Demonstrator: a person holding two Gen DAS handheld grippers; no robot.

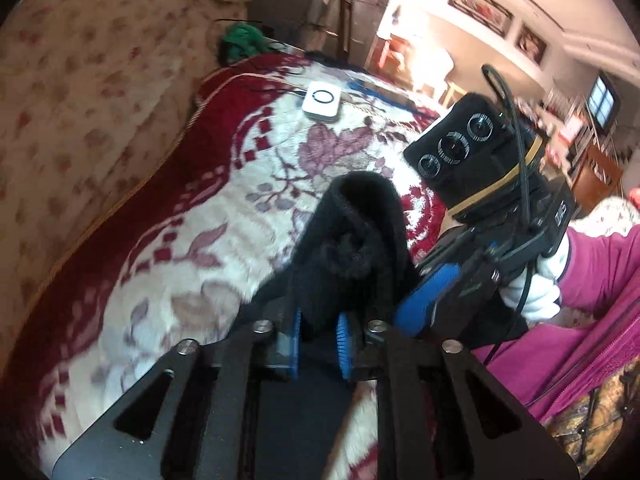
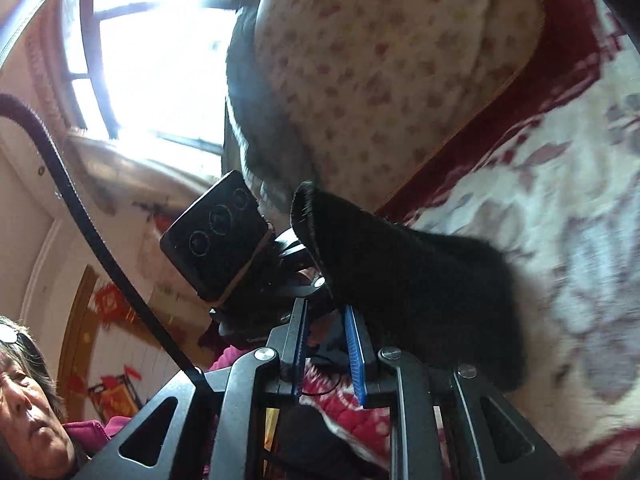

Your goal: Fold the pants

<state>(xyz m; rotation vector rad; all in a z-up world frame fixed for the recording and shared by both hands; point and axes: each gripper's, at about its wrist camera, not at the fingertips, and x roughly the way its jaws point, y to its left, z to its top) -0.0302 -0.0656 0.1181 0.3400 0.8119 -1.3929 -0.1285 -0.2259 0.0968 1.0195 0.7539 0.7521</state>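
The black fleece pants (image 1: 352, 240) hang bunched between both grippers above a red and white floral blanket (image 1: 192, 216). My left gripper (image 1: 320, 340) is shut on a fold of the pants between its blue pads. My right gripper (image 2: 328, 340) holds the pants' hem edge (image 2: 400, 276), with black cloth draped over the right finger; its jaws stand a little apart. In the left wrist view the right gripper (image 1: 424, 300) sits close to the right, blue pad against the cloth. In the right wrist view the left gripper's camera block (image 2: 216, 236) is close at left.
A white square device (image 1: 322, 101) lies on the blanket's far end. A floral quilt (image 1: 80, 92) is heaped along the left side. Green cloth (image 1: 242, 42) lies beyond it. The person in a magenta jacket (image 1: 580, 300) stands at the right.
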